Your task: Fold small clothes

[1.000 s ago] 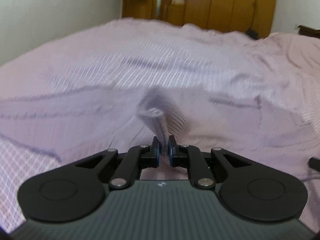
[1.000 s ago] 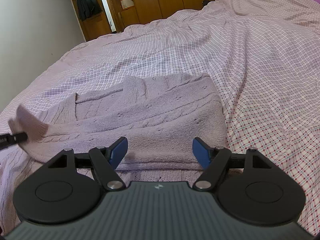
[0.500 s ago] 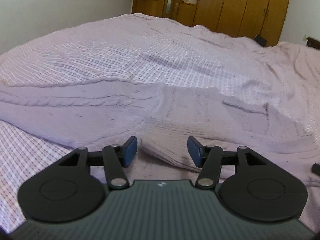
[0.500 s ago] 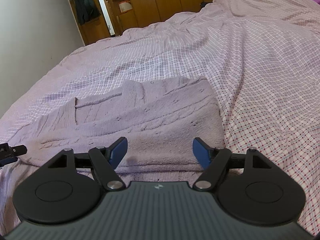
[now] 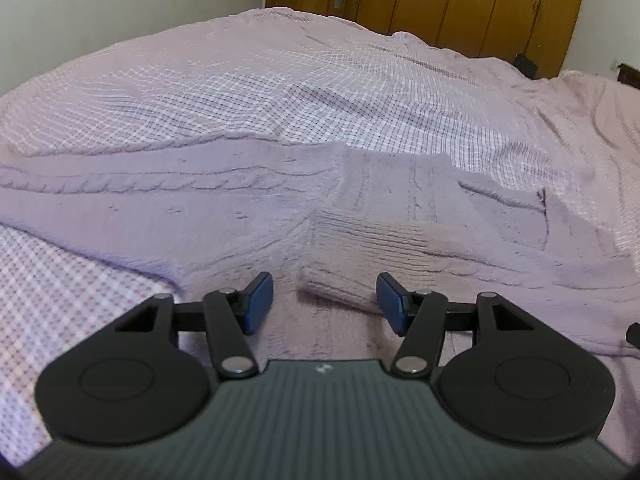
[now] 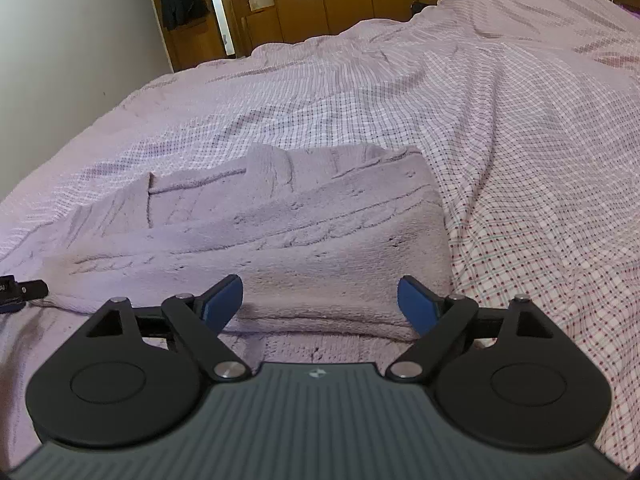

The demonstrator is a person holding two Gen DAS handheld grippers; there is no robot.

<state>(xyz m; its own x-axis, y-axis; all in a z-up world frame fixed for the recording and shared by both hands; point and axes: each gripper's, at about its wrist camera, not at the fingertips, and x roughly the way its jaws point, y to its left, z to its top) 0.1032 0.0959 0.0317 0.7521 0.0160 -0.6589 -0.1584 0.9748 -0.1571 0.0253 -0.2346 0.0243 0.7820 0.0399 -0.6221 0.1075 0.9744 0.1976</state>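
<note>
A lilac cable-knit sweater (image 5: pixel 224 216) lies flat on the bed, with both sleeves folded across its body. The ribbed cuff (image 5: pixel 360 256) of one sleeve lies just ahead of my left gripper (image 5: pixel 325 303), which is open and empty. In the right wrist view the sweater (image 6: pixel 304 240) shows its folded side and neckline. My right gripper (image 6: pixel 320 300) is open and empty, low over the sweater's near edge. The tip of the left gripper shows at the left edge of the right wrist view (image 6: pixel 24 290).
The bed is covered by a pink checked sheet (image 6: pixel 520 140) with wrinkles all around the sweater. Wooden wardrobes (image 5: pixel 460 4) stand beyond the far end of the bed. A white wall (image 6: pixel 72 40) runs along the left side.
My left gripper held the sleeve cuff lifted a second ago, then opened and let it drop onto the sweater. It has drawn back slightly. The right gripper stayed open and almost still.
</note>
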